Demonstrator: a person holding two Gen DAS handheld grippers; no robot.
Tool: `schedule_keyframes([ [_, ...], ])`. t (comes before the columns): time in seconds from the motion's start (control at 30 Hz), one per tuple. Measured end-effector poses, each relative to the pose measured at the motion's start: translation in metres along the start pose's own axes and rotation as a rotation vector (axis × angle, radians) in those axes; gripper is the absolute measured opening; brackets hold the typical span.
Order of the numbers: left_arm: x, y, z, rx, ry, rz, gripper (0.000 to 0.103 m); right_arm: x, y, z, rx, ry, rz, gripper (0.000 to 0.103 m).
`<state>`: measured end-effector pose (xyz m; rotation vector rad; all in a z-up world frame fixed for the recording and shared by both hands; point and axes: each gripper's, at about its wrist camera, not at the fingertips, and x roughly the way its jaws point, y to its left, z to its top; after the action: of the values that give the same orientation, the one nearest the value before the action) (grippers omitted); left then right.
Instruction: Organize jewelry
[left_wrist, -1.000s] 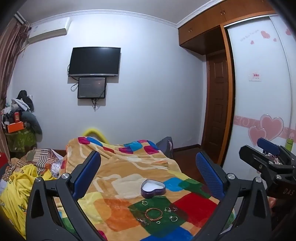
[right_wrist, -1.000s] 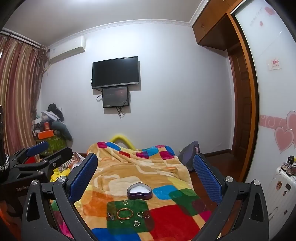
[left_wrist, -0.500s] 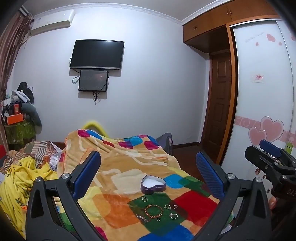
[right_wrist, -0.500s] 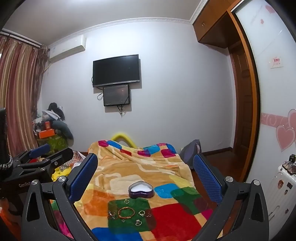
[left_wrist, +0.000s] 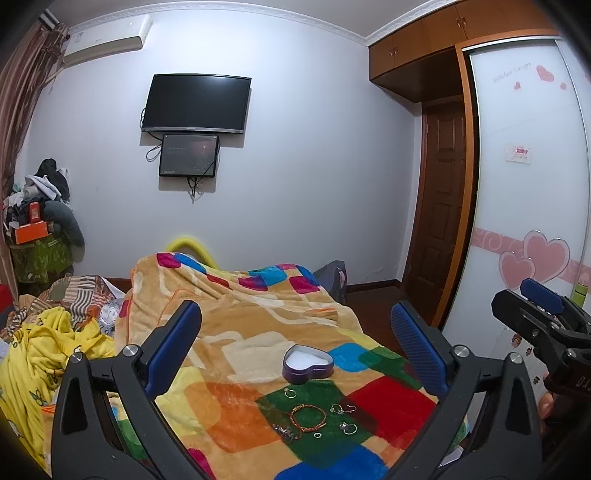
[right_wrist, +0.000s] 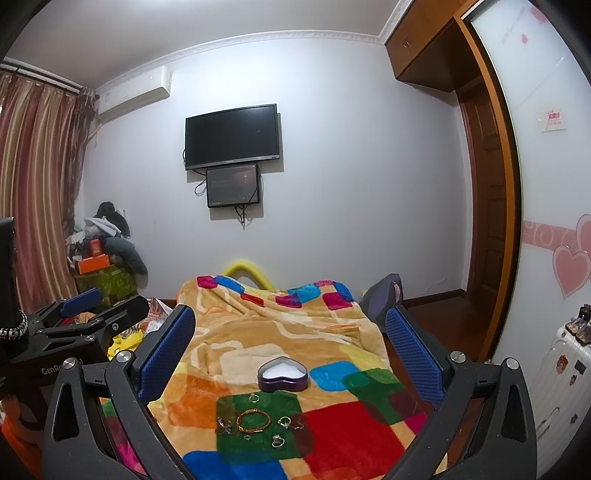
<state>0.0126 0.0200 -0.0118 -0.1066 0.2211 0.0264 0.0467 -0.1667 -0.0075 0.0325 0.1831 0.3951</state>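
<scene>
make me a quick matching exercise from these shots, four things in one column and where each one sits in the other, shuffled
Things:
1. heart-shaped box
2. bracelet
3. television
4. orange box

Places:
A. mounted high on the white wall
B. on the clutter pile by the curtain
C. lying on the blanket's green patch among the rings
D. on the blanket just beyond the green patch, open, white lining showing

Pairs: 1-D, 2-C, 3-A, 4-B

Both the left tool and the right tool are open and hold nothing.
</scene>
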Motion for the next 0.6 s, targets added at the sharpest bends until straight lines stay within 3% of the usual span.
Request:
schedule_keyframes([
  [0.6,0.0043,-0.0003,0.0007,-0.004,0.010,-0.008,0.103,-0.0002,0.0008,-0.0012,0.007,0.006,0.002,0.103],
])
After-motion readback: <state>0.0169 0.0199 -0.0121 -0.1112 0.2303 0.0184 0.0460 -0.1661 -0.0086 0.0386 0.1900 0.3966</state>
